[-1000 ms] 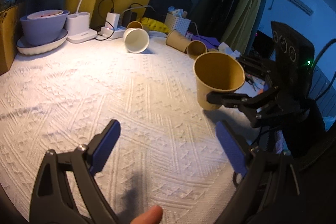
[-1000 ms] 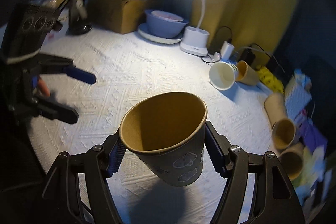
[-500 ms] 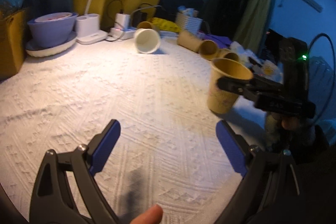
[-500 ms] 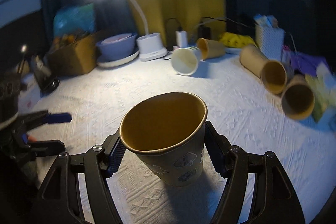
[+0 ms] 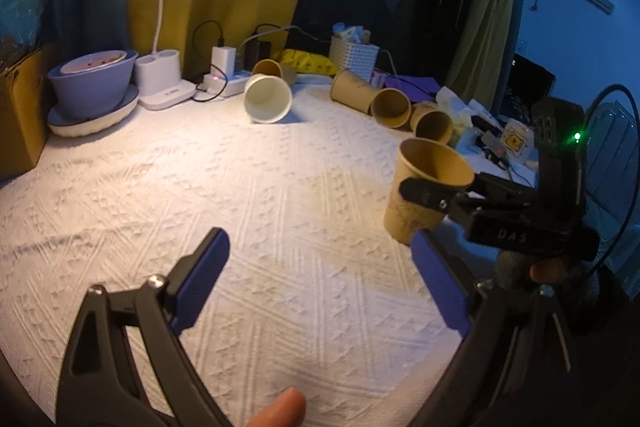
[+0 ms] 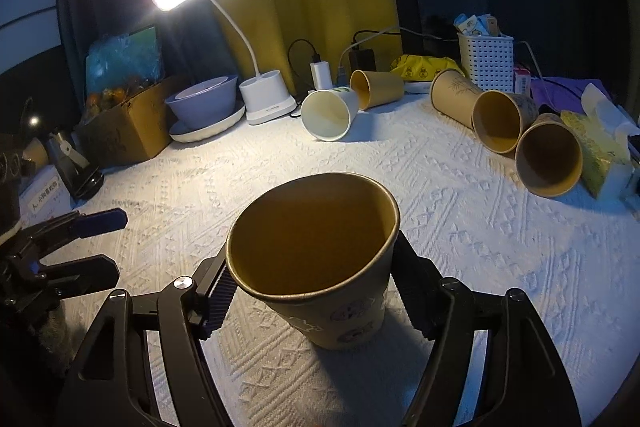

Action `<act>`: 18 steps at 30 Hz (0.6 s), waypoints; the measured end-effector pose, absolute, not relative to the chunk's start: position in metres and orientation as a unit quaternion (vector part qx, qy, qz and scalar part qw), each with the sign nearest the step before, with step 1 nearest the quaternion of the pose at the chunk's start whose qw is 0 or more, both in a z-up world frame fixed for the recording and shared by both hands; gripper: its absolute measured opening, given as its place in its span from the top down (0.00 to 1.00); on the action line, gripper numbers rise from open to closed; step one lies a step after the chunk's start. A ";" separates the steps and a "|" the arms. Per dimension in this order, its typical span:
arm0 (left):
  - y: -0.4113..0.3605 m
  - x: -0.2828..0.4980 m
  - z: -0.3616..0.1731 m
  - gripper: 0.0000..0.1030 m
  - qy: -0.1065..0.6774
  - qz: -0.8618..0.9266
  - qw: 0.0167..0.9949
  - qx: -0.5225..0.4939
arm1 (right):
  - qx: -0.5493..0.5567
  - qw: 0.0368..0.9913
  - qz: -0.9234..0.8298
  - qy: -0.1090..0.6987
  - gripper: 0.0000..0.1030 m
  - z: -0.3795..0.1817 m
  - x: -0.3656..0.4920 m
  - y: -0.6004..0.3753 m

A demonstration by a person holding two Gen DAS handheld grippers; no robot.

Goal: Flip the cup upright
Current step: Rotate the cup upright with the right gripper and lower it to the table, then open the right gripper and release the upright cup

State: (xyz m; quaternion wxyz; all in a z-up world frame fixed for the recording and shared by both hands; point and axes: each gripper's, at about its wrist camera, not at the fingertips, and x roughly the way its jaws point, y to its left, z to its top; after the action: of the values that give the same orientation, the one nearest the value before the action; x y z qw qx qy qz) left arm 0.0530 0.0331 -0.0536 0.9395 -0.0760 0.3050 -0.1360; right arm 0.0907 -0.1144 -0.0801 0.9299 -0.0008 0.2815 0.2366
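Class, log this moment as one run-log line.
right gripper: shut on cup | cup: upright, mouth up | left gripper: open, empty | tablecloth

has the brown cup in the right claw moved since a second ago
Yes. In the left wrist view the brown cup, shut in the right claw, has come down toward the white tablecloth, its base now about at the cloth, measured against the fallen white cup.

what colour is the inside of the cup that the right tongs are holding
Plain mustard-brown inside the cup, clearest in the right wrist view.
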 end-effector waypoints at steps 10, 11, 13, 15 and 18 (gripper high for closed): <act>0.020 0.047 -0.037 0.09 0.295 -0.150 0.940 -0.077 | 0.001 0.933 0.220 0.285 0.17 -0.076 0.076 -0.118; 0.019 0.045 -0.034 0.09 0.293 -0.151 0.941 -0.075 | 0.002 0.934 0.219 0.282 0.17 -0.074 0.073 -0.119; 0.017 0.043 -0.031 0.09 0.291 -0.151 0.942 -0.074 | 0.002 0.935 0.219 0.279 0.17 -0.071 0.067 -0.119; 0.015 0.039 -0.028 0.09 0.288 -0.152 0.943 -0.073 | 0.001 0.936 0.218 0.276 0.17 -0.067 0.062 -0.120; 0.014 0.035 -0.022 0.09 0.280 -0.154 0.945 -0.073 | -0.002 0.938 0.216 0.271 0.17 -0.059 0.054 -0.122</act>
State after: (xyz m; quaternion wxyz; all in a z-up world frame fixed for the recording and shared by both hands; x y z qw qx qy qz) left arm 0.0347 0.0141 -0.0220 0.9447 -0.0727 0.2803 -0.1536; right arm 0.0542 -0.1221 -0.0594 0.9381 -0.0018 0.2711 0.2157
